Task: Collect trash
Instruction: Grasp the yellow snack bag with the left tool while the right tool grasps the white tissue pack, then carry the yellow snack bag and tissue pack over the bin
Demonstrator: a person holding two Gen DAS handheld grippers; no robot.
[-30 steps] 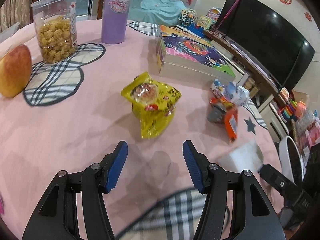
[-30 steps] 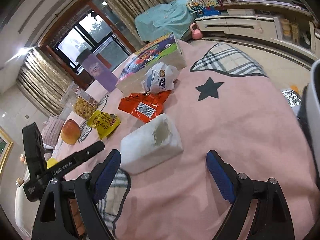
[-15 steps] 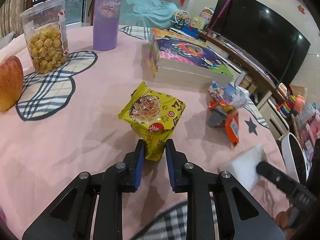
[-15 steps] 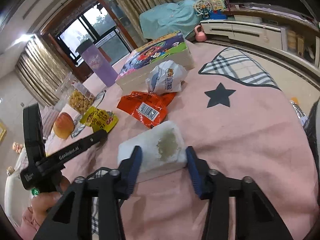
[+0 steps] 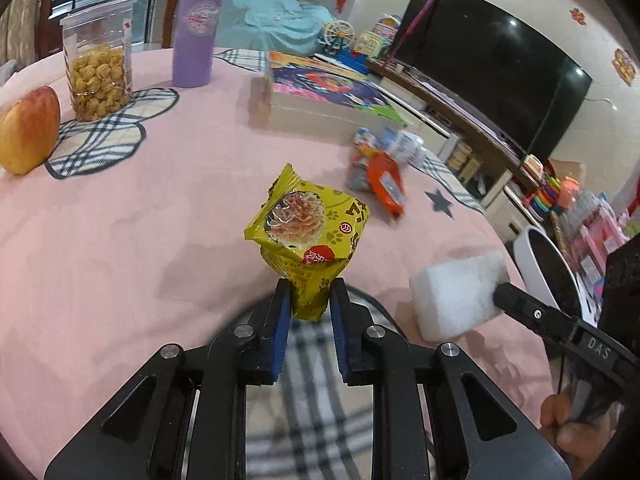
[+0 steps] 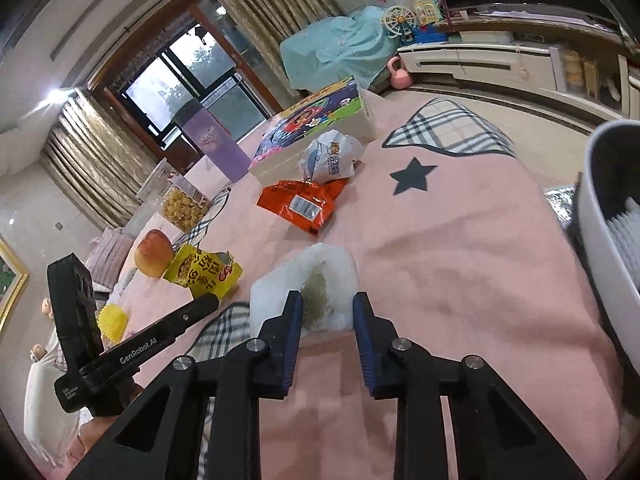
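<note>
Left wrist: fingers [image 5: 307, 312] pinch the yellow wrapper [image 5: 307, 235]; right fingers [image 6: 325, 312], just closing, clamp the white sponge [image 6: 308, 280].

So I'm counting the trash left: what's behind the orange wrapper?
A crumpled white bag lies right behind the orange wrapper, then the colourful box. Whatever is under the wrapper or bag is covered.

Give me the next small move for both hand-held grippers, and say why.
Probably carry both loads toward the white bin. The left hand-held gripper pinches the yellow snack wrapper, and the right hand-held gripper, whose jaws have just been closing, clamps the stained white sponge.
</note>
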